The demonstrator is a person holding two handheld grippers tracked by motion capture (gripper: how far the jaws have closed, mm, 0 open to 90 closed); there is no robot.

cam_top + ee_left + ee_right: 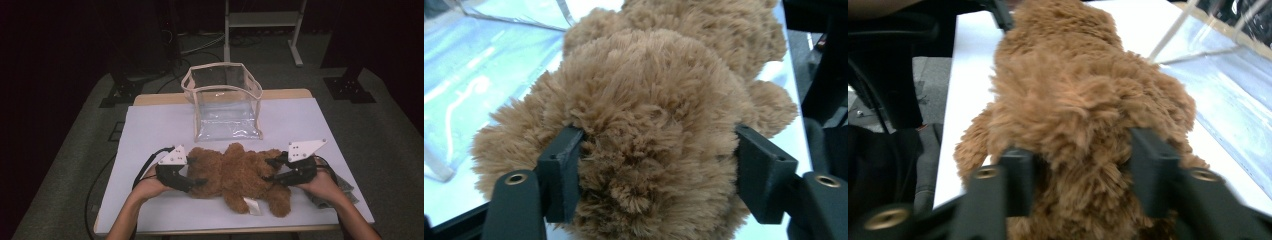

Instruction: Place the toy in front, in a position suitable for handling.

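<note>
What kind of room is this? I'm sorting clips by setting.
Probably a lab or recording studio, not a home: a covered table on grey carpet, dark surroundings with cables and a metal stand behind, and a staged teddy bear and clear bag.

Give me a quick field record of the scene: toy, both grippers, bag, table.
toy: brown teddy bear lying on the white sheet, white tag at its near edge
left gripper: jaws around one end of the bear, pads pressed into the fur
right gripper: jaws around the other end, pads in the fur
bag: clear plastic bag with a pale rim, standing open beyond the bear, apart from it
bag contents: nothing visible inside
bear position: on the sheet, not in the bag
</note>
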